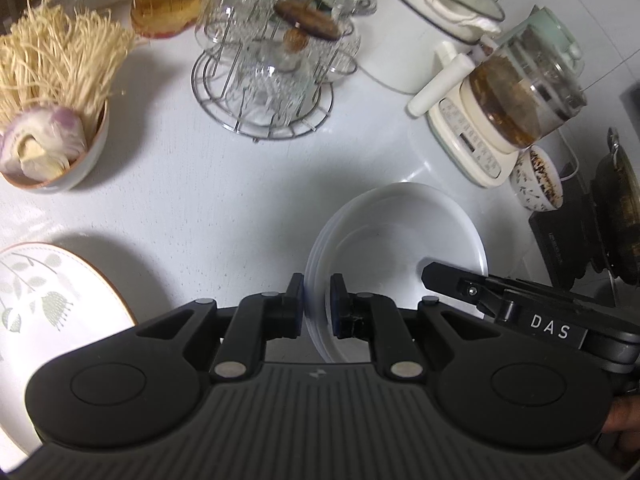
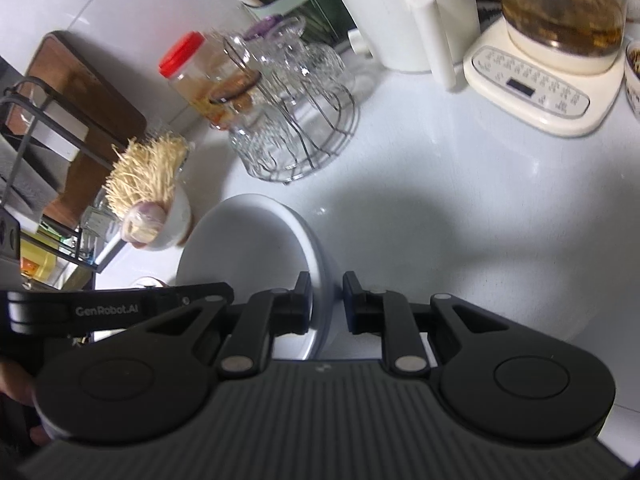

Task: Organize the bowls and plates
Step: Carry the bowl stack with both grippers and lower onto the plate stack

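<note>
Both jaws astride stacked bowls' [image 1: 400, 236] rim

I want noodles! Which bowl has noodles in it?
The orange-rimmed bowl at far left holds noodles; the white bowls are empty.

We're looking down both wrists, close above the counter [image 1: 200, 200], sharing the white bowls [image 1: 400, 232] and glass rack [image 2: 296, 120].

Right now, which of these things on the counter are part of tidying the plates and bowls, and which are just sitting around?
Part of the job:
- stack of white bowls, gripped on its rim by the left gripper and right gripper
- leaf-pattern plate

Just lying about:
- glass rack
- tea kettle
- white pot
- red-lidded jar
</note>
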The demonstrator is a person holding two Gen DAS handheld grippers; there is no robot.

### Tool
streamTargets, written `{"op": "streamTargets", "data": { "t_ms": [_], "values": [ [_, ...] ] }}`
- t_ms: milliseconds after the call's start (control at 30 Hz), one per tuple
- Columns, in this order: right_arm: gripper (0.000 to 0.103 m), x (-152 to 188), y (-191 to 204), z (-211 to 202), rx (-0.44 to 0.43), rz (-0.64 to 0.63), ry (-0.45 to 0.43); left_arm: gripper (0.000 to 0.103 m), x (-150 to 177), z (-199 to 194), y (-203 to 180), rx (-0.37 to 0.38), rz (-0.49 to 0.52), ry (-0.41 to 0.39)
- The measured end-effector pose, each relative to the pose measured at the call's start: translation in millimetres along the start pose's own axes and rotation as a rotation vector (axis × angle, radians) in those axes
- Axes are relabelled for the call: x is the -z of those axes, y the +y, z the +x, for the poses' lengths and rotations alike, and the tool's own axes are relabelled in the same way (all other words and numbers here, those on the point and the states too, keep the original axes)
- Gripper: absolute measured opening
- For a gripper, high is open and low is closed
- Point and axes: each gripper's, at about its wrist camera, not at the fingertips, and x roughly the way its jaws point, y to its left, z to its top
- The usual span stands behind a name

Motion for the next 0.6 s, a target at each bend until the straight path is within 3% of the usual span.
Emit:
{"op": "streamTargets", "data": {
  "t_ms": [600],
  "values": [
    [0.019, -8.9, 31.6, -15.4, -0.036, -0.086, -0.041, 0.014, 8.0, -45.7, 8.9, -0.003, -0.053, -0.099]
  ]
}}
